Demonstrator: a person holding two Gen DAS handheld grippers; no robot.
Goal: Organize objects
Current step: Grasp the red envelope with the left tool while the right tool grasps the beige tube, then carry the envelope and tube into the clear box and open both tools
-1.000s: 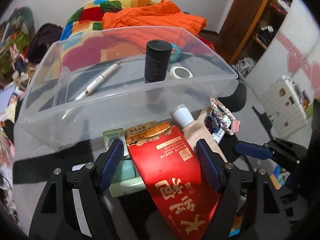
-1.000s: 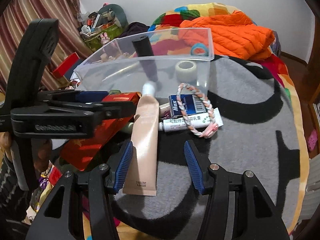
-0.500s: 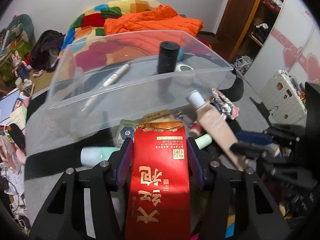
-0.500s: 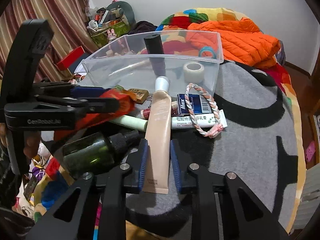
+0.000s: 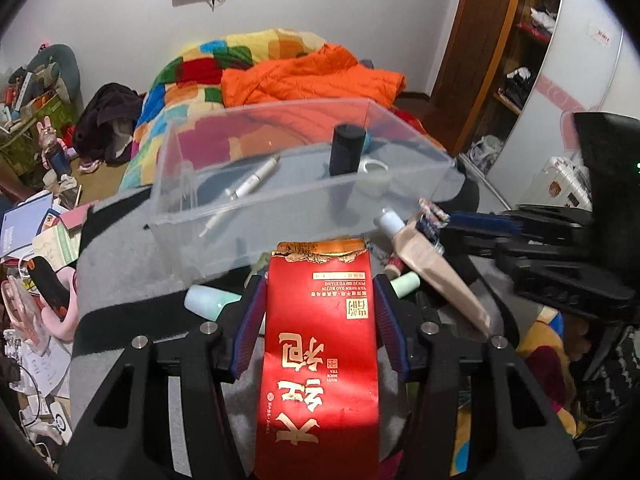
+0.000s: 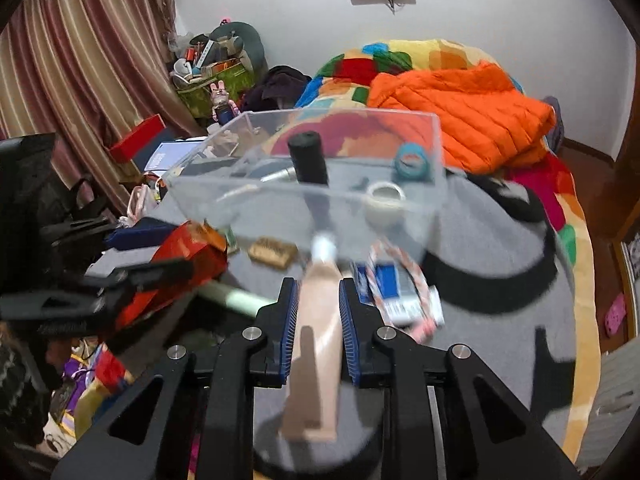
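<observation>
Before the clear plastic bin point(image 5: 296, 200), which sits on a grey blanket point(image 6: 500, 264), two handheld grippers each grip an item. Nearest the bin's front wall on the left side, the left gripper point(image 5: 320, 312) has its blue pads pressed against both sides of a red tea packet point(image 5: 320, 344), whose torn top edge points toward the bin. Right of it, the right gripper point(image 6: 319, 320) is clamped almost fully closed on a beige tube point(image 6: 318, 332), its white cap aimed at the bin. Inside the bin stand a black cylinder point(image 5: 346, 150), a white pen point(image 5: 252, 180) and tape rolls point(image 6: 386, 196).
</observation>
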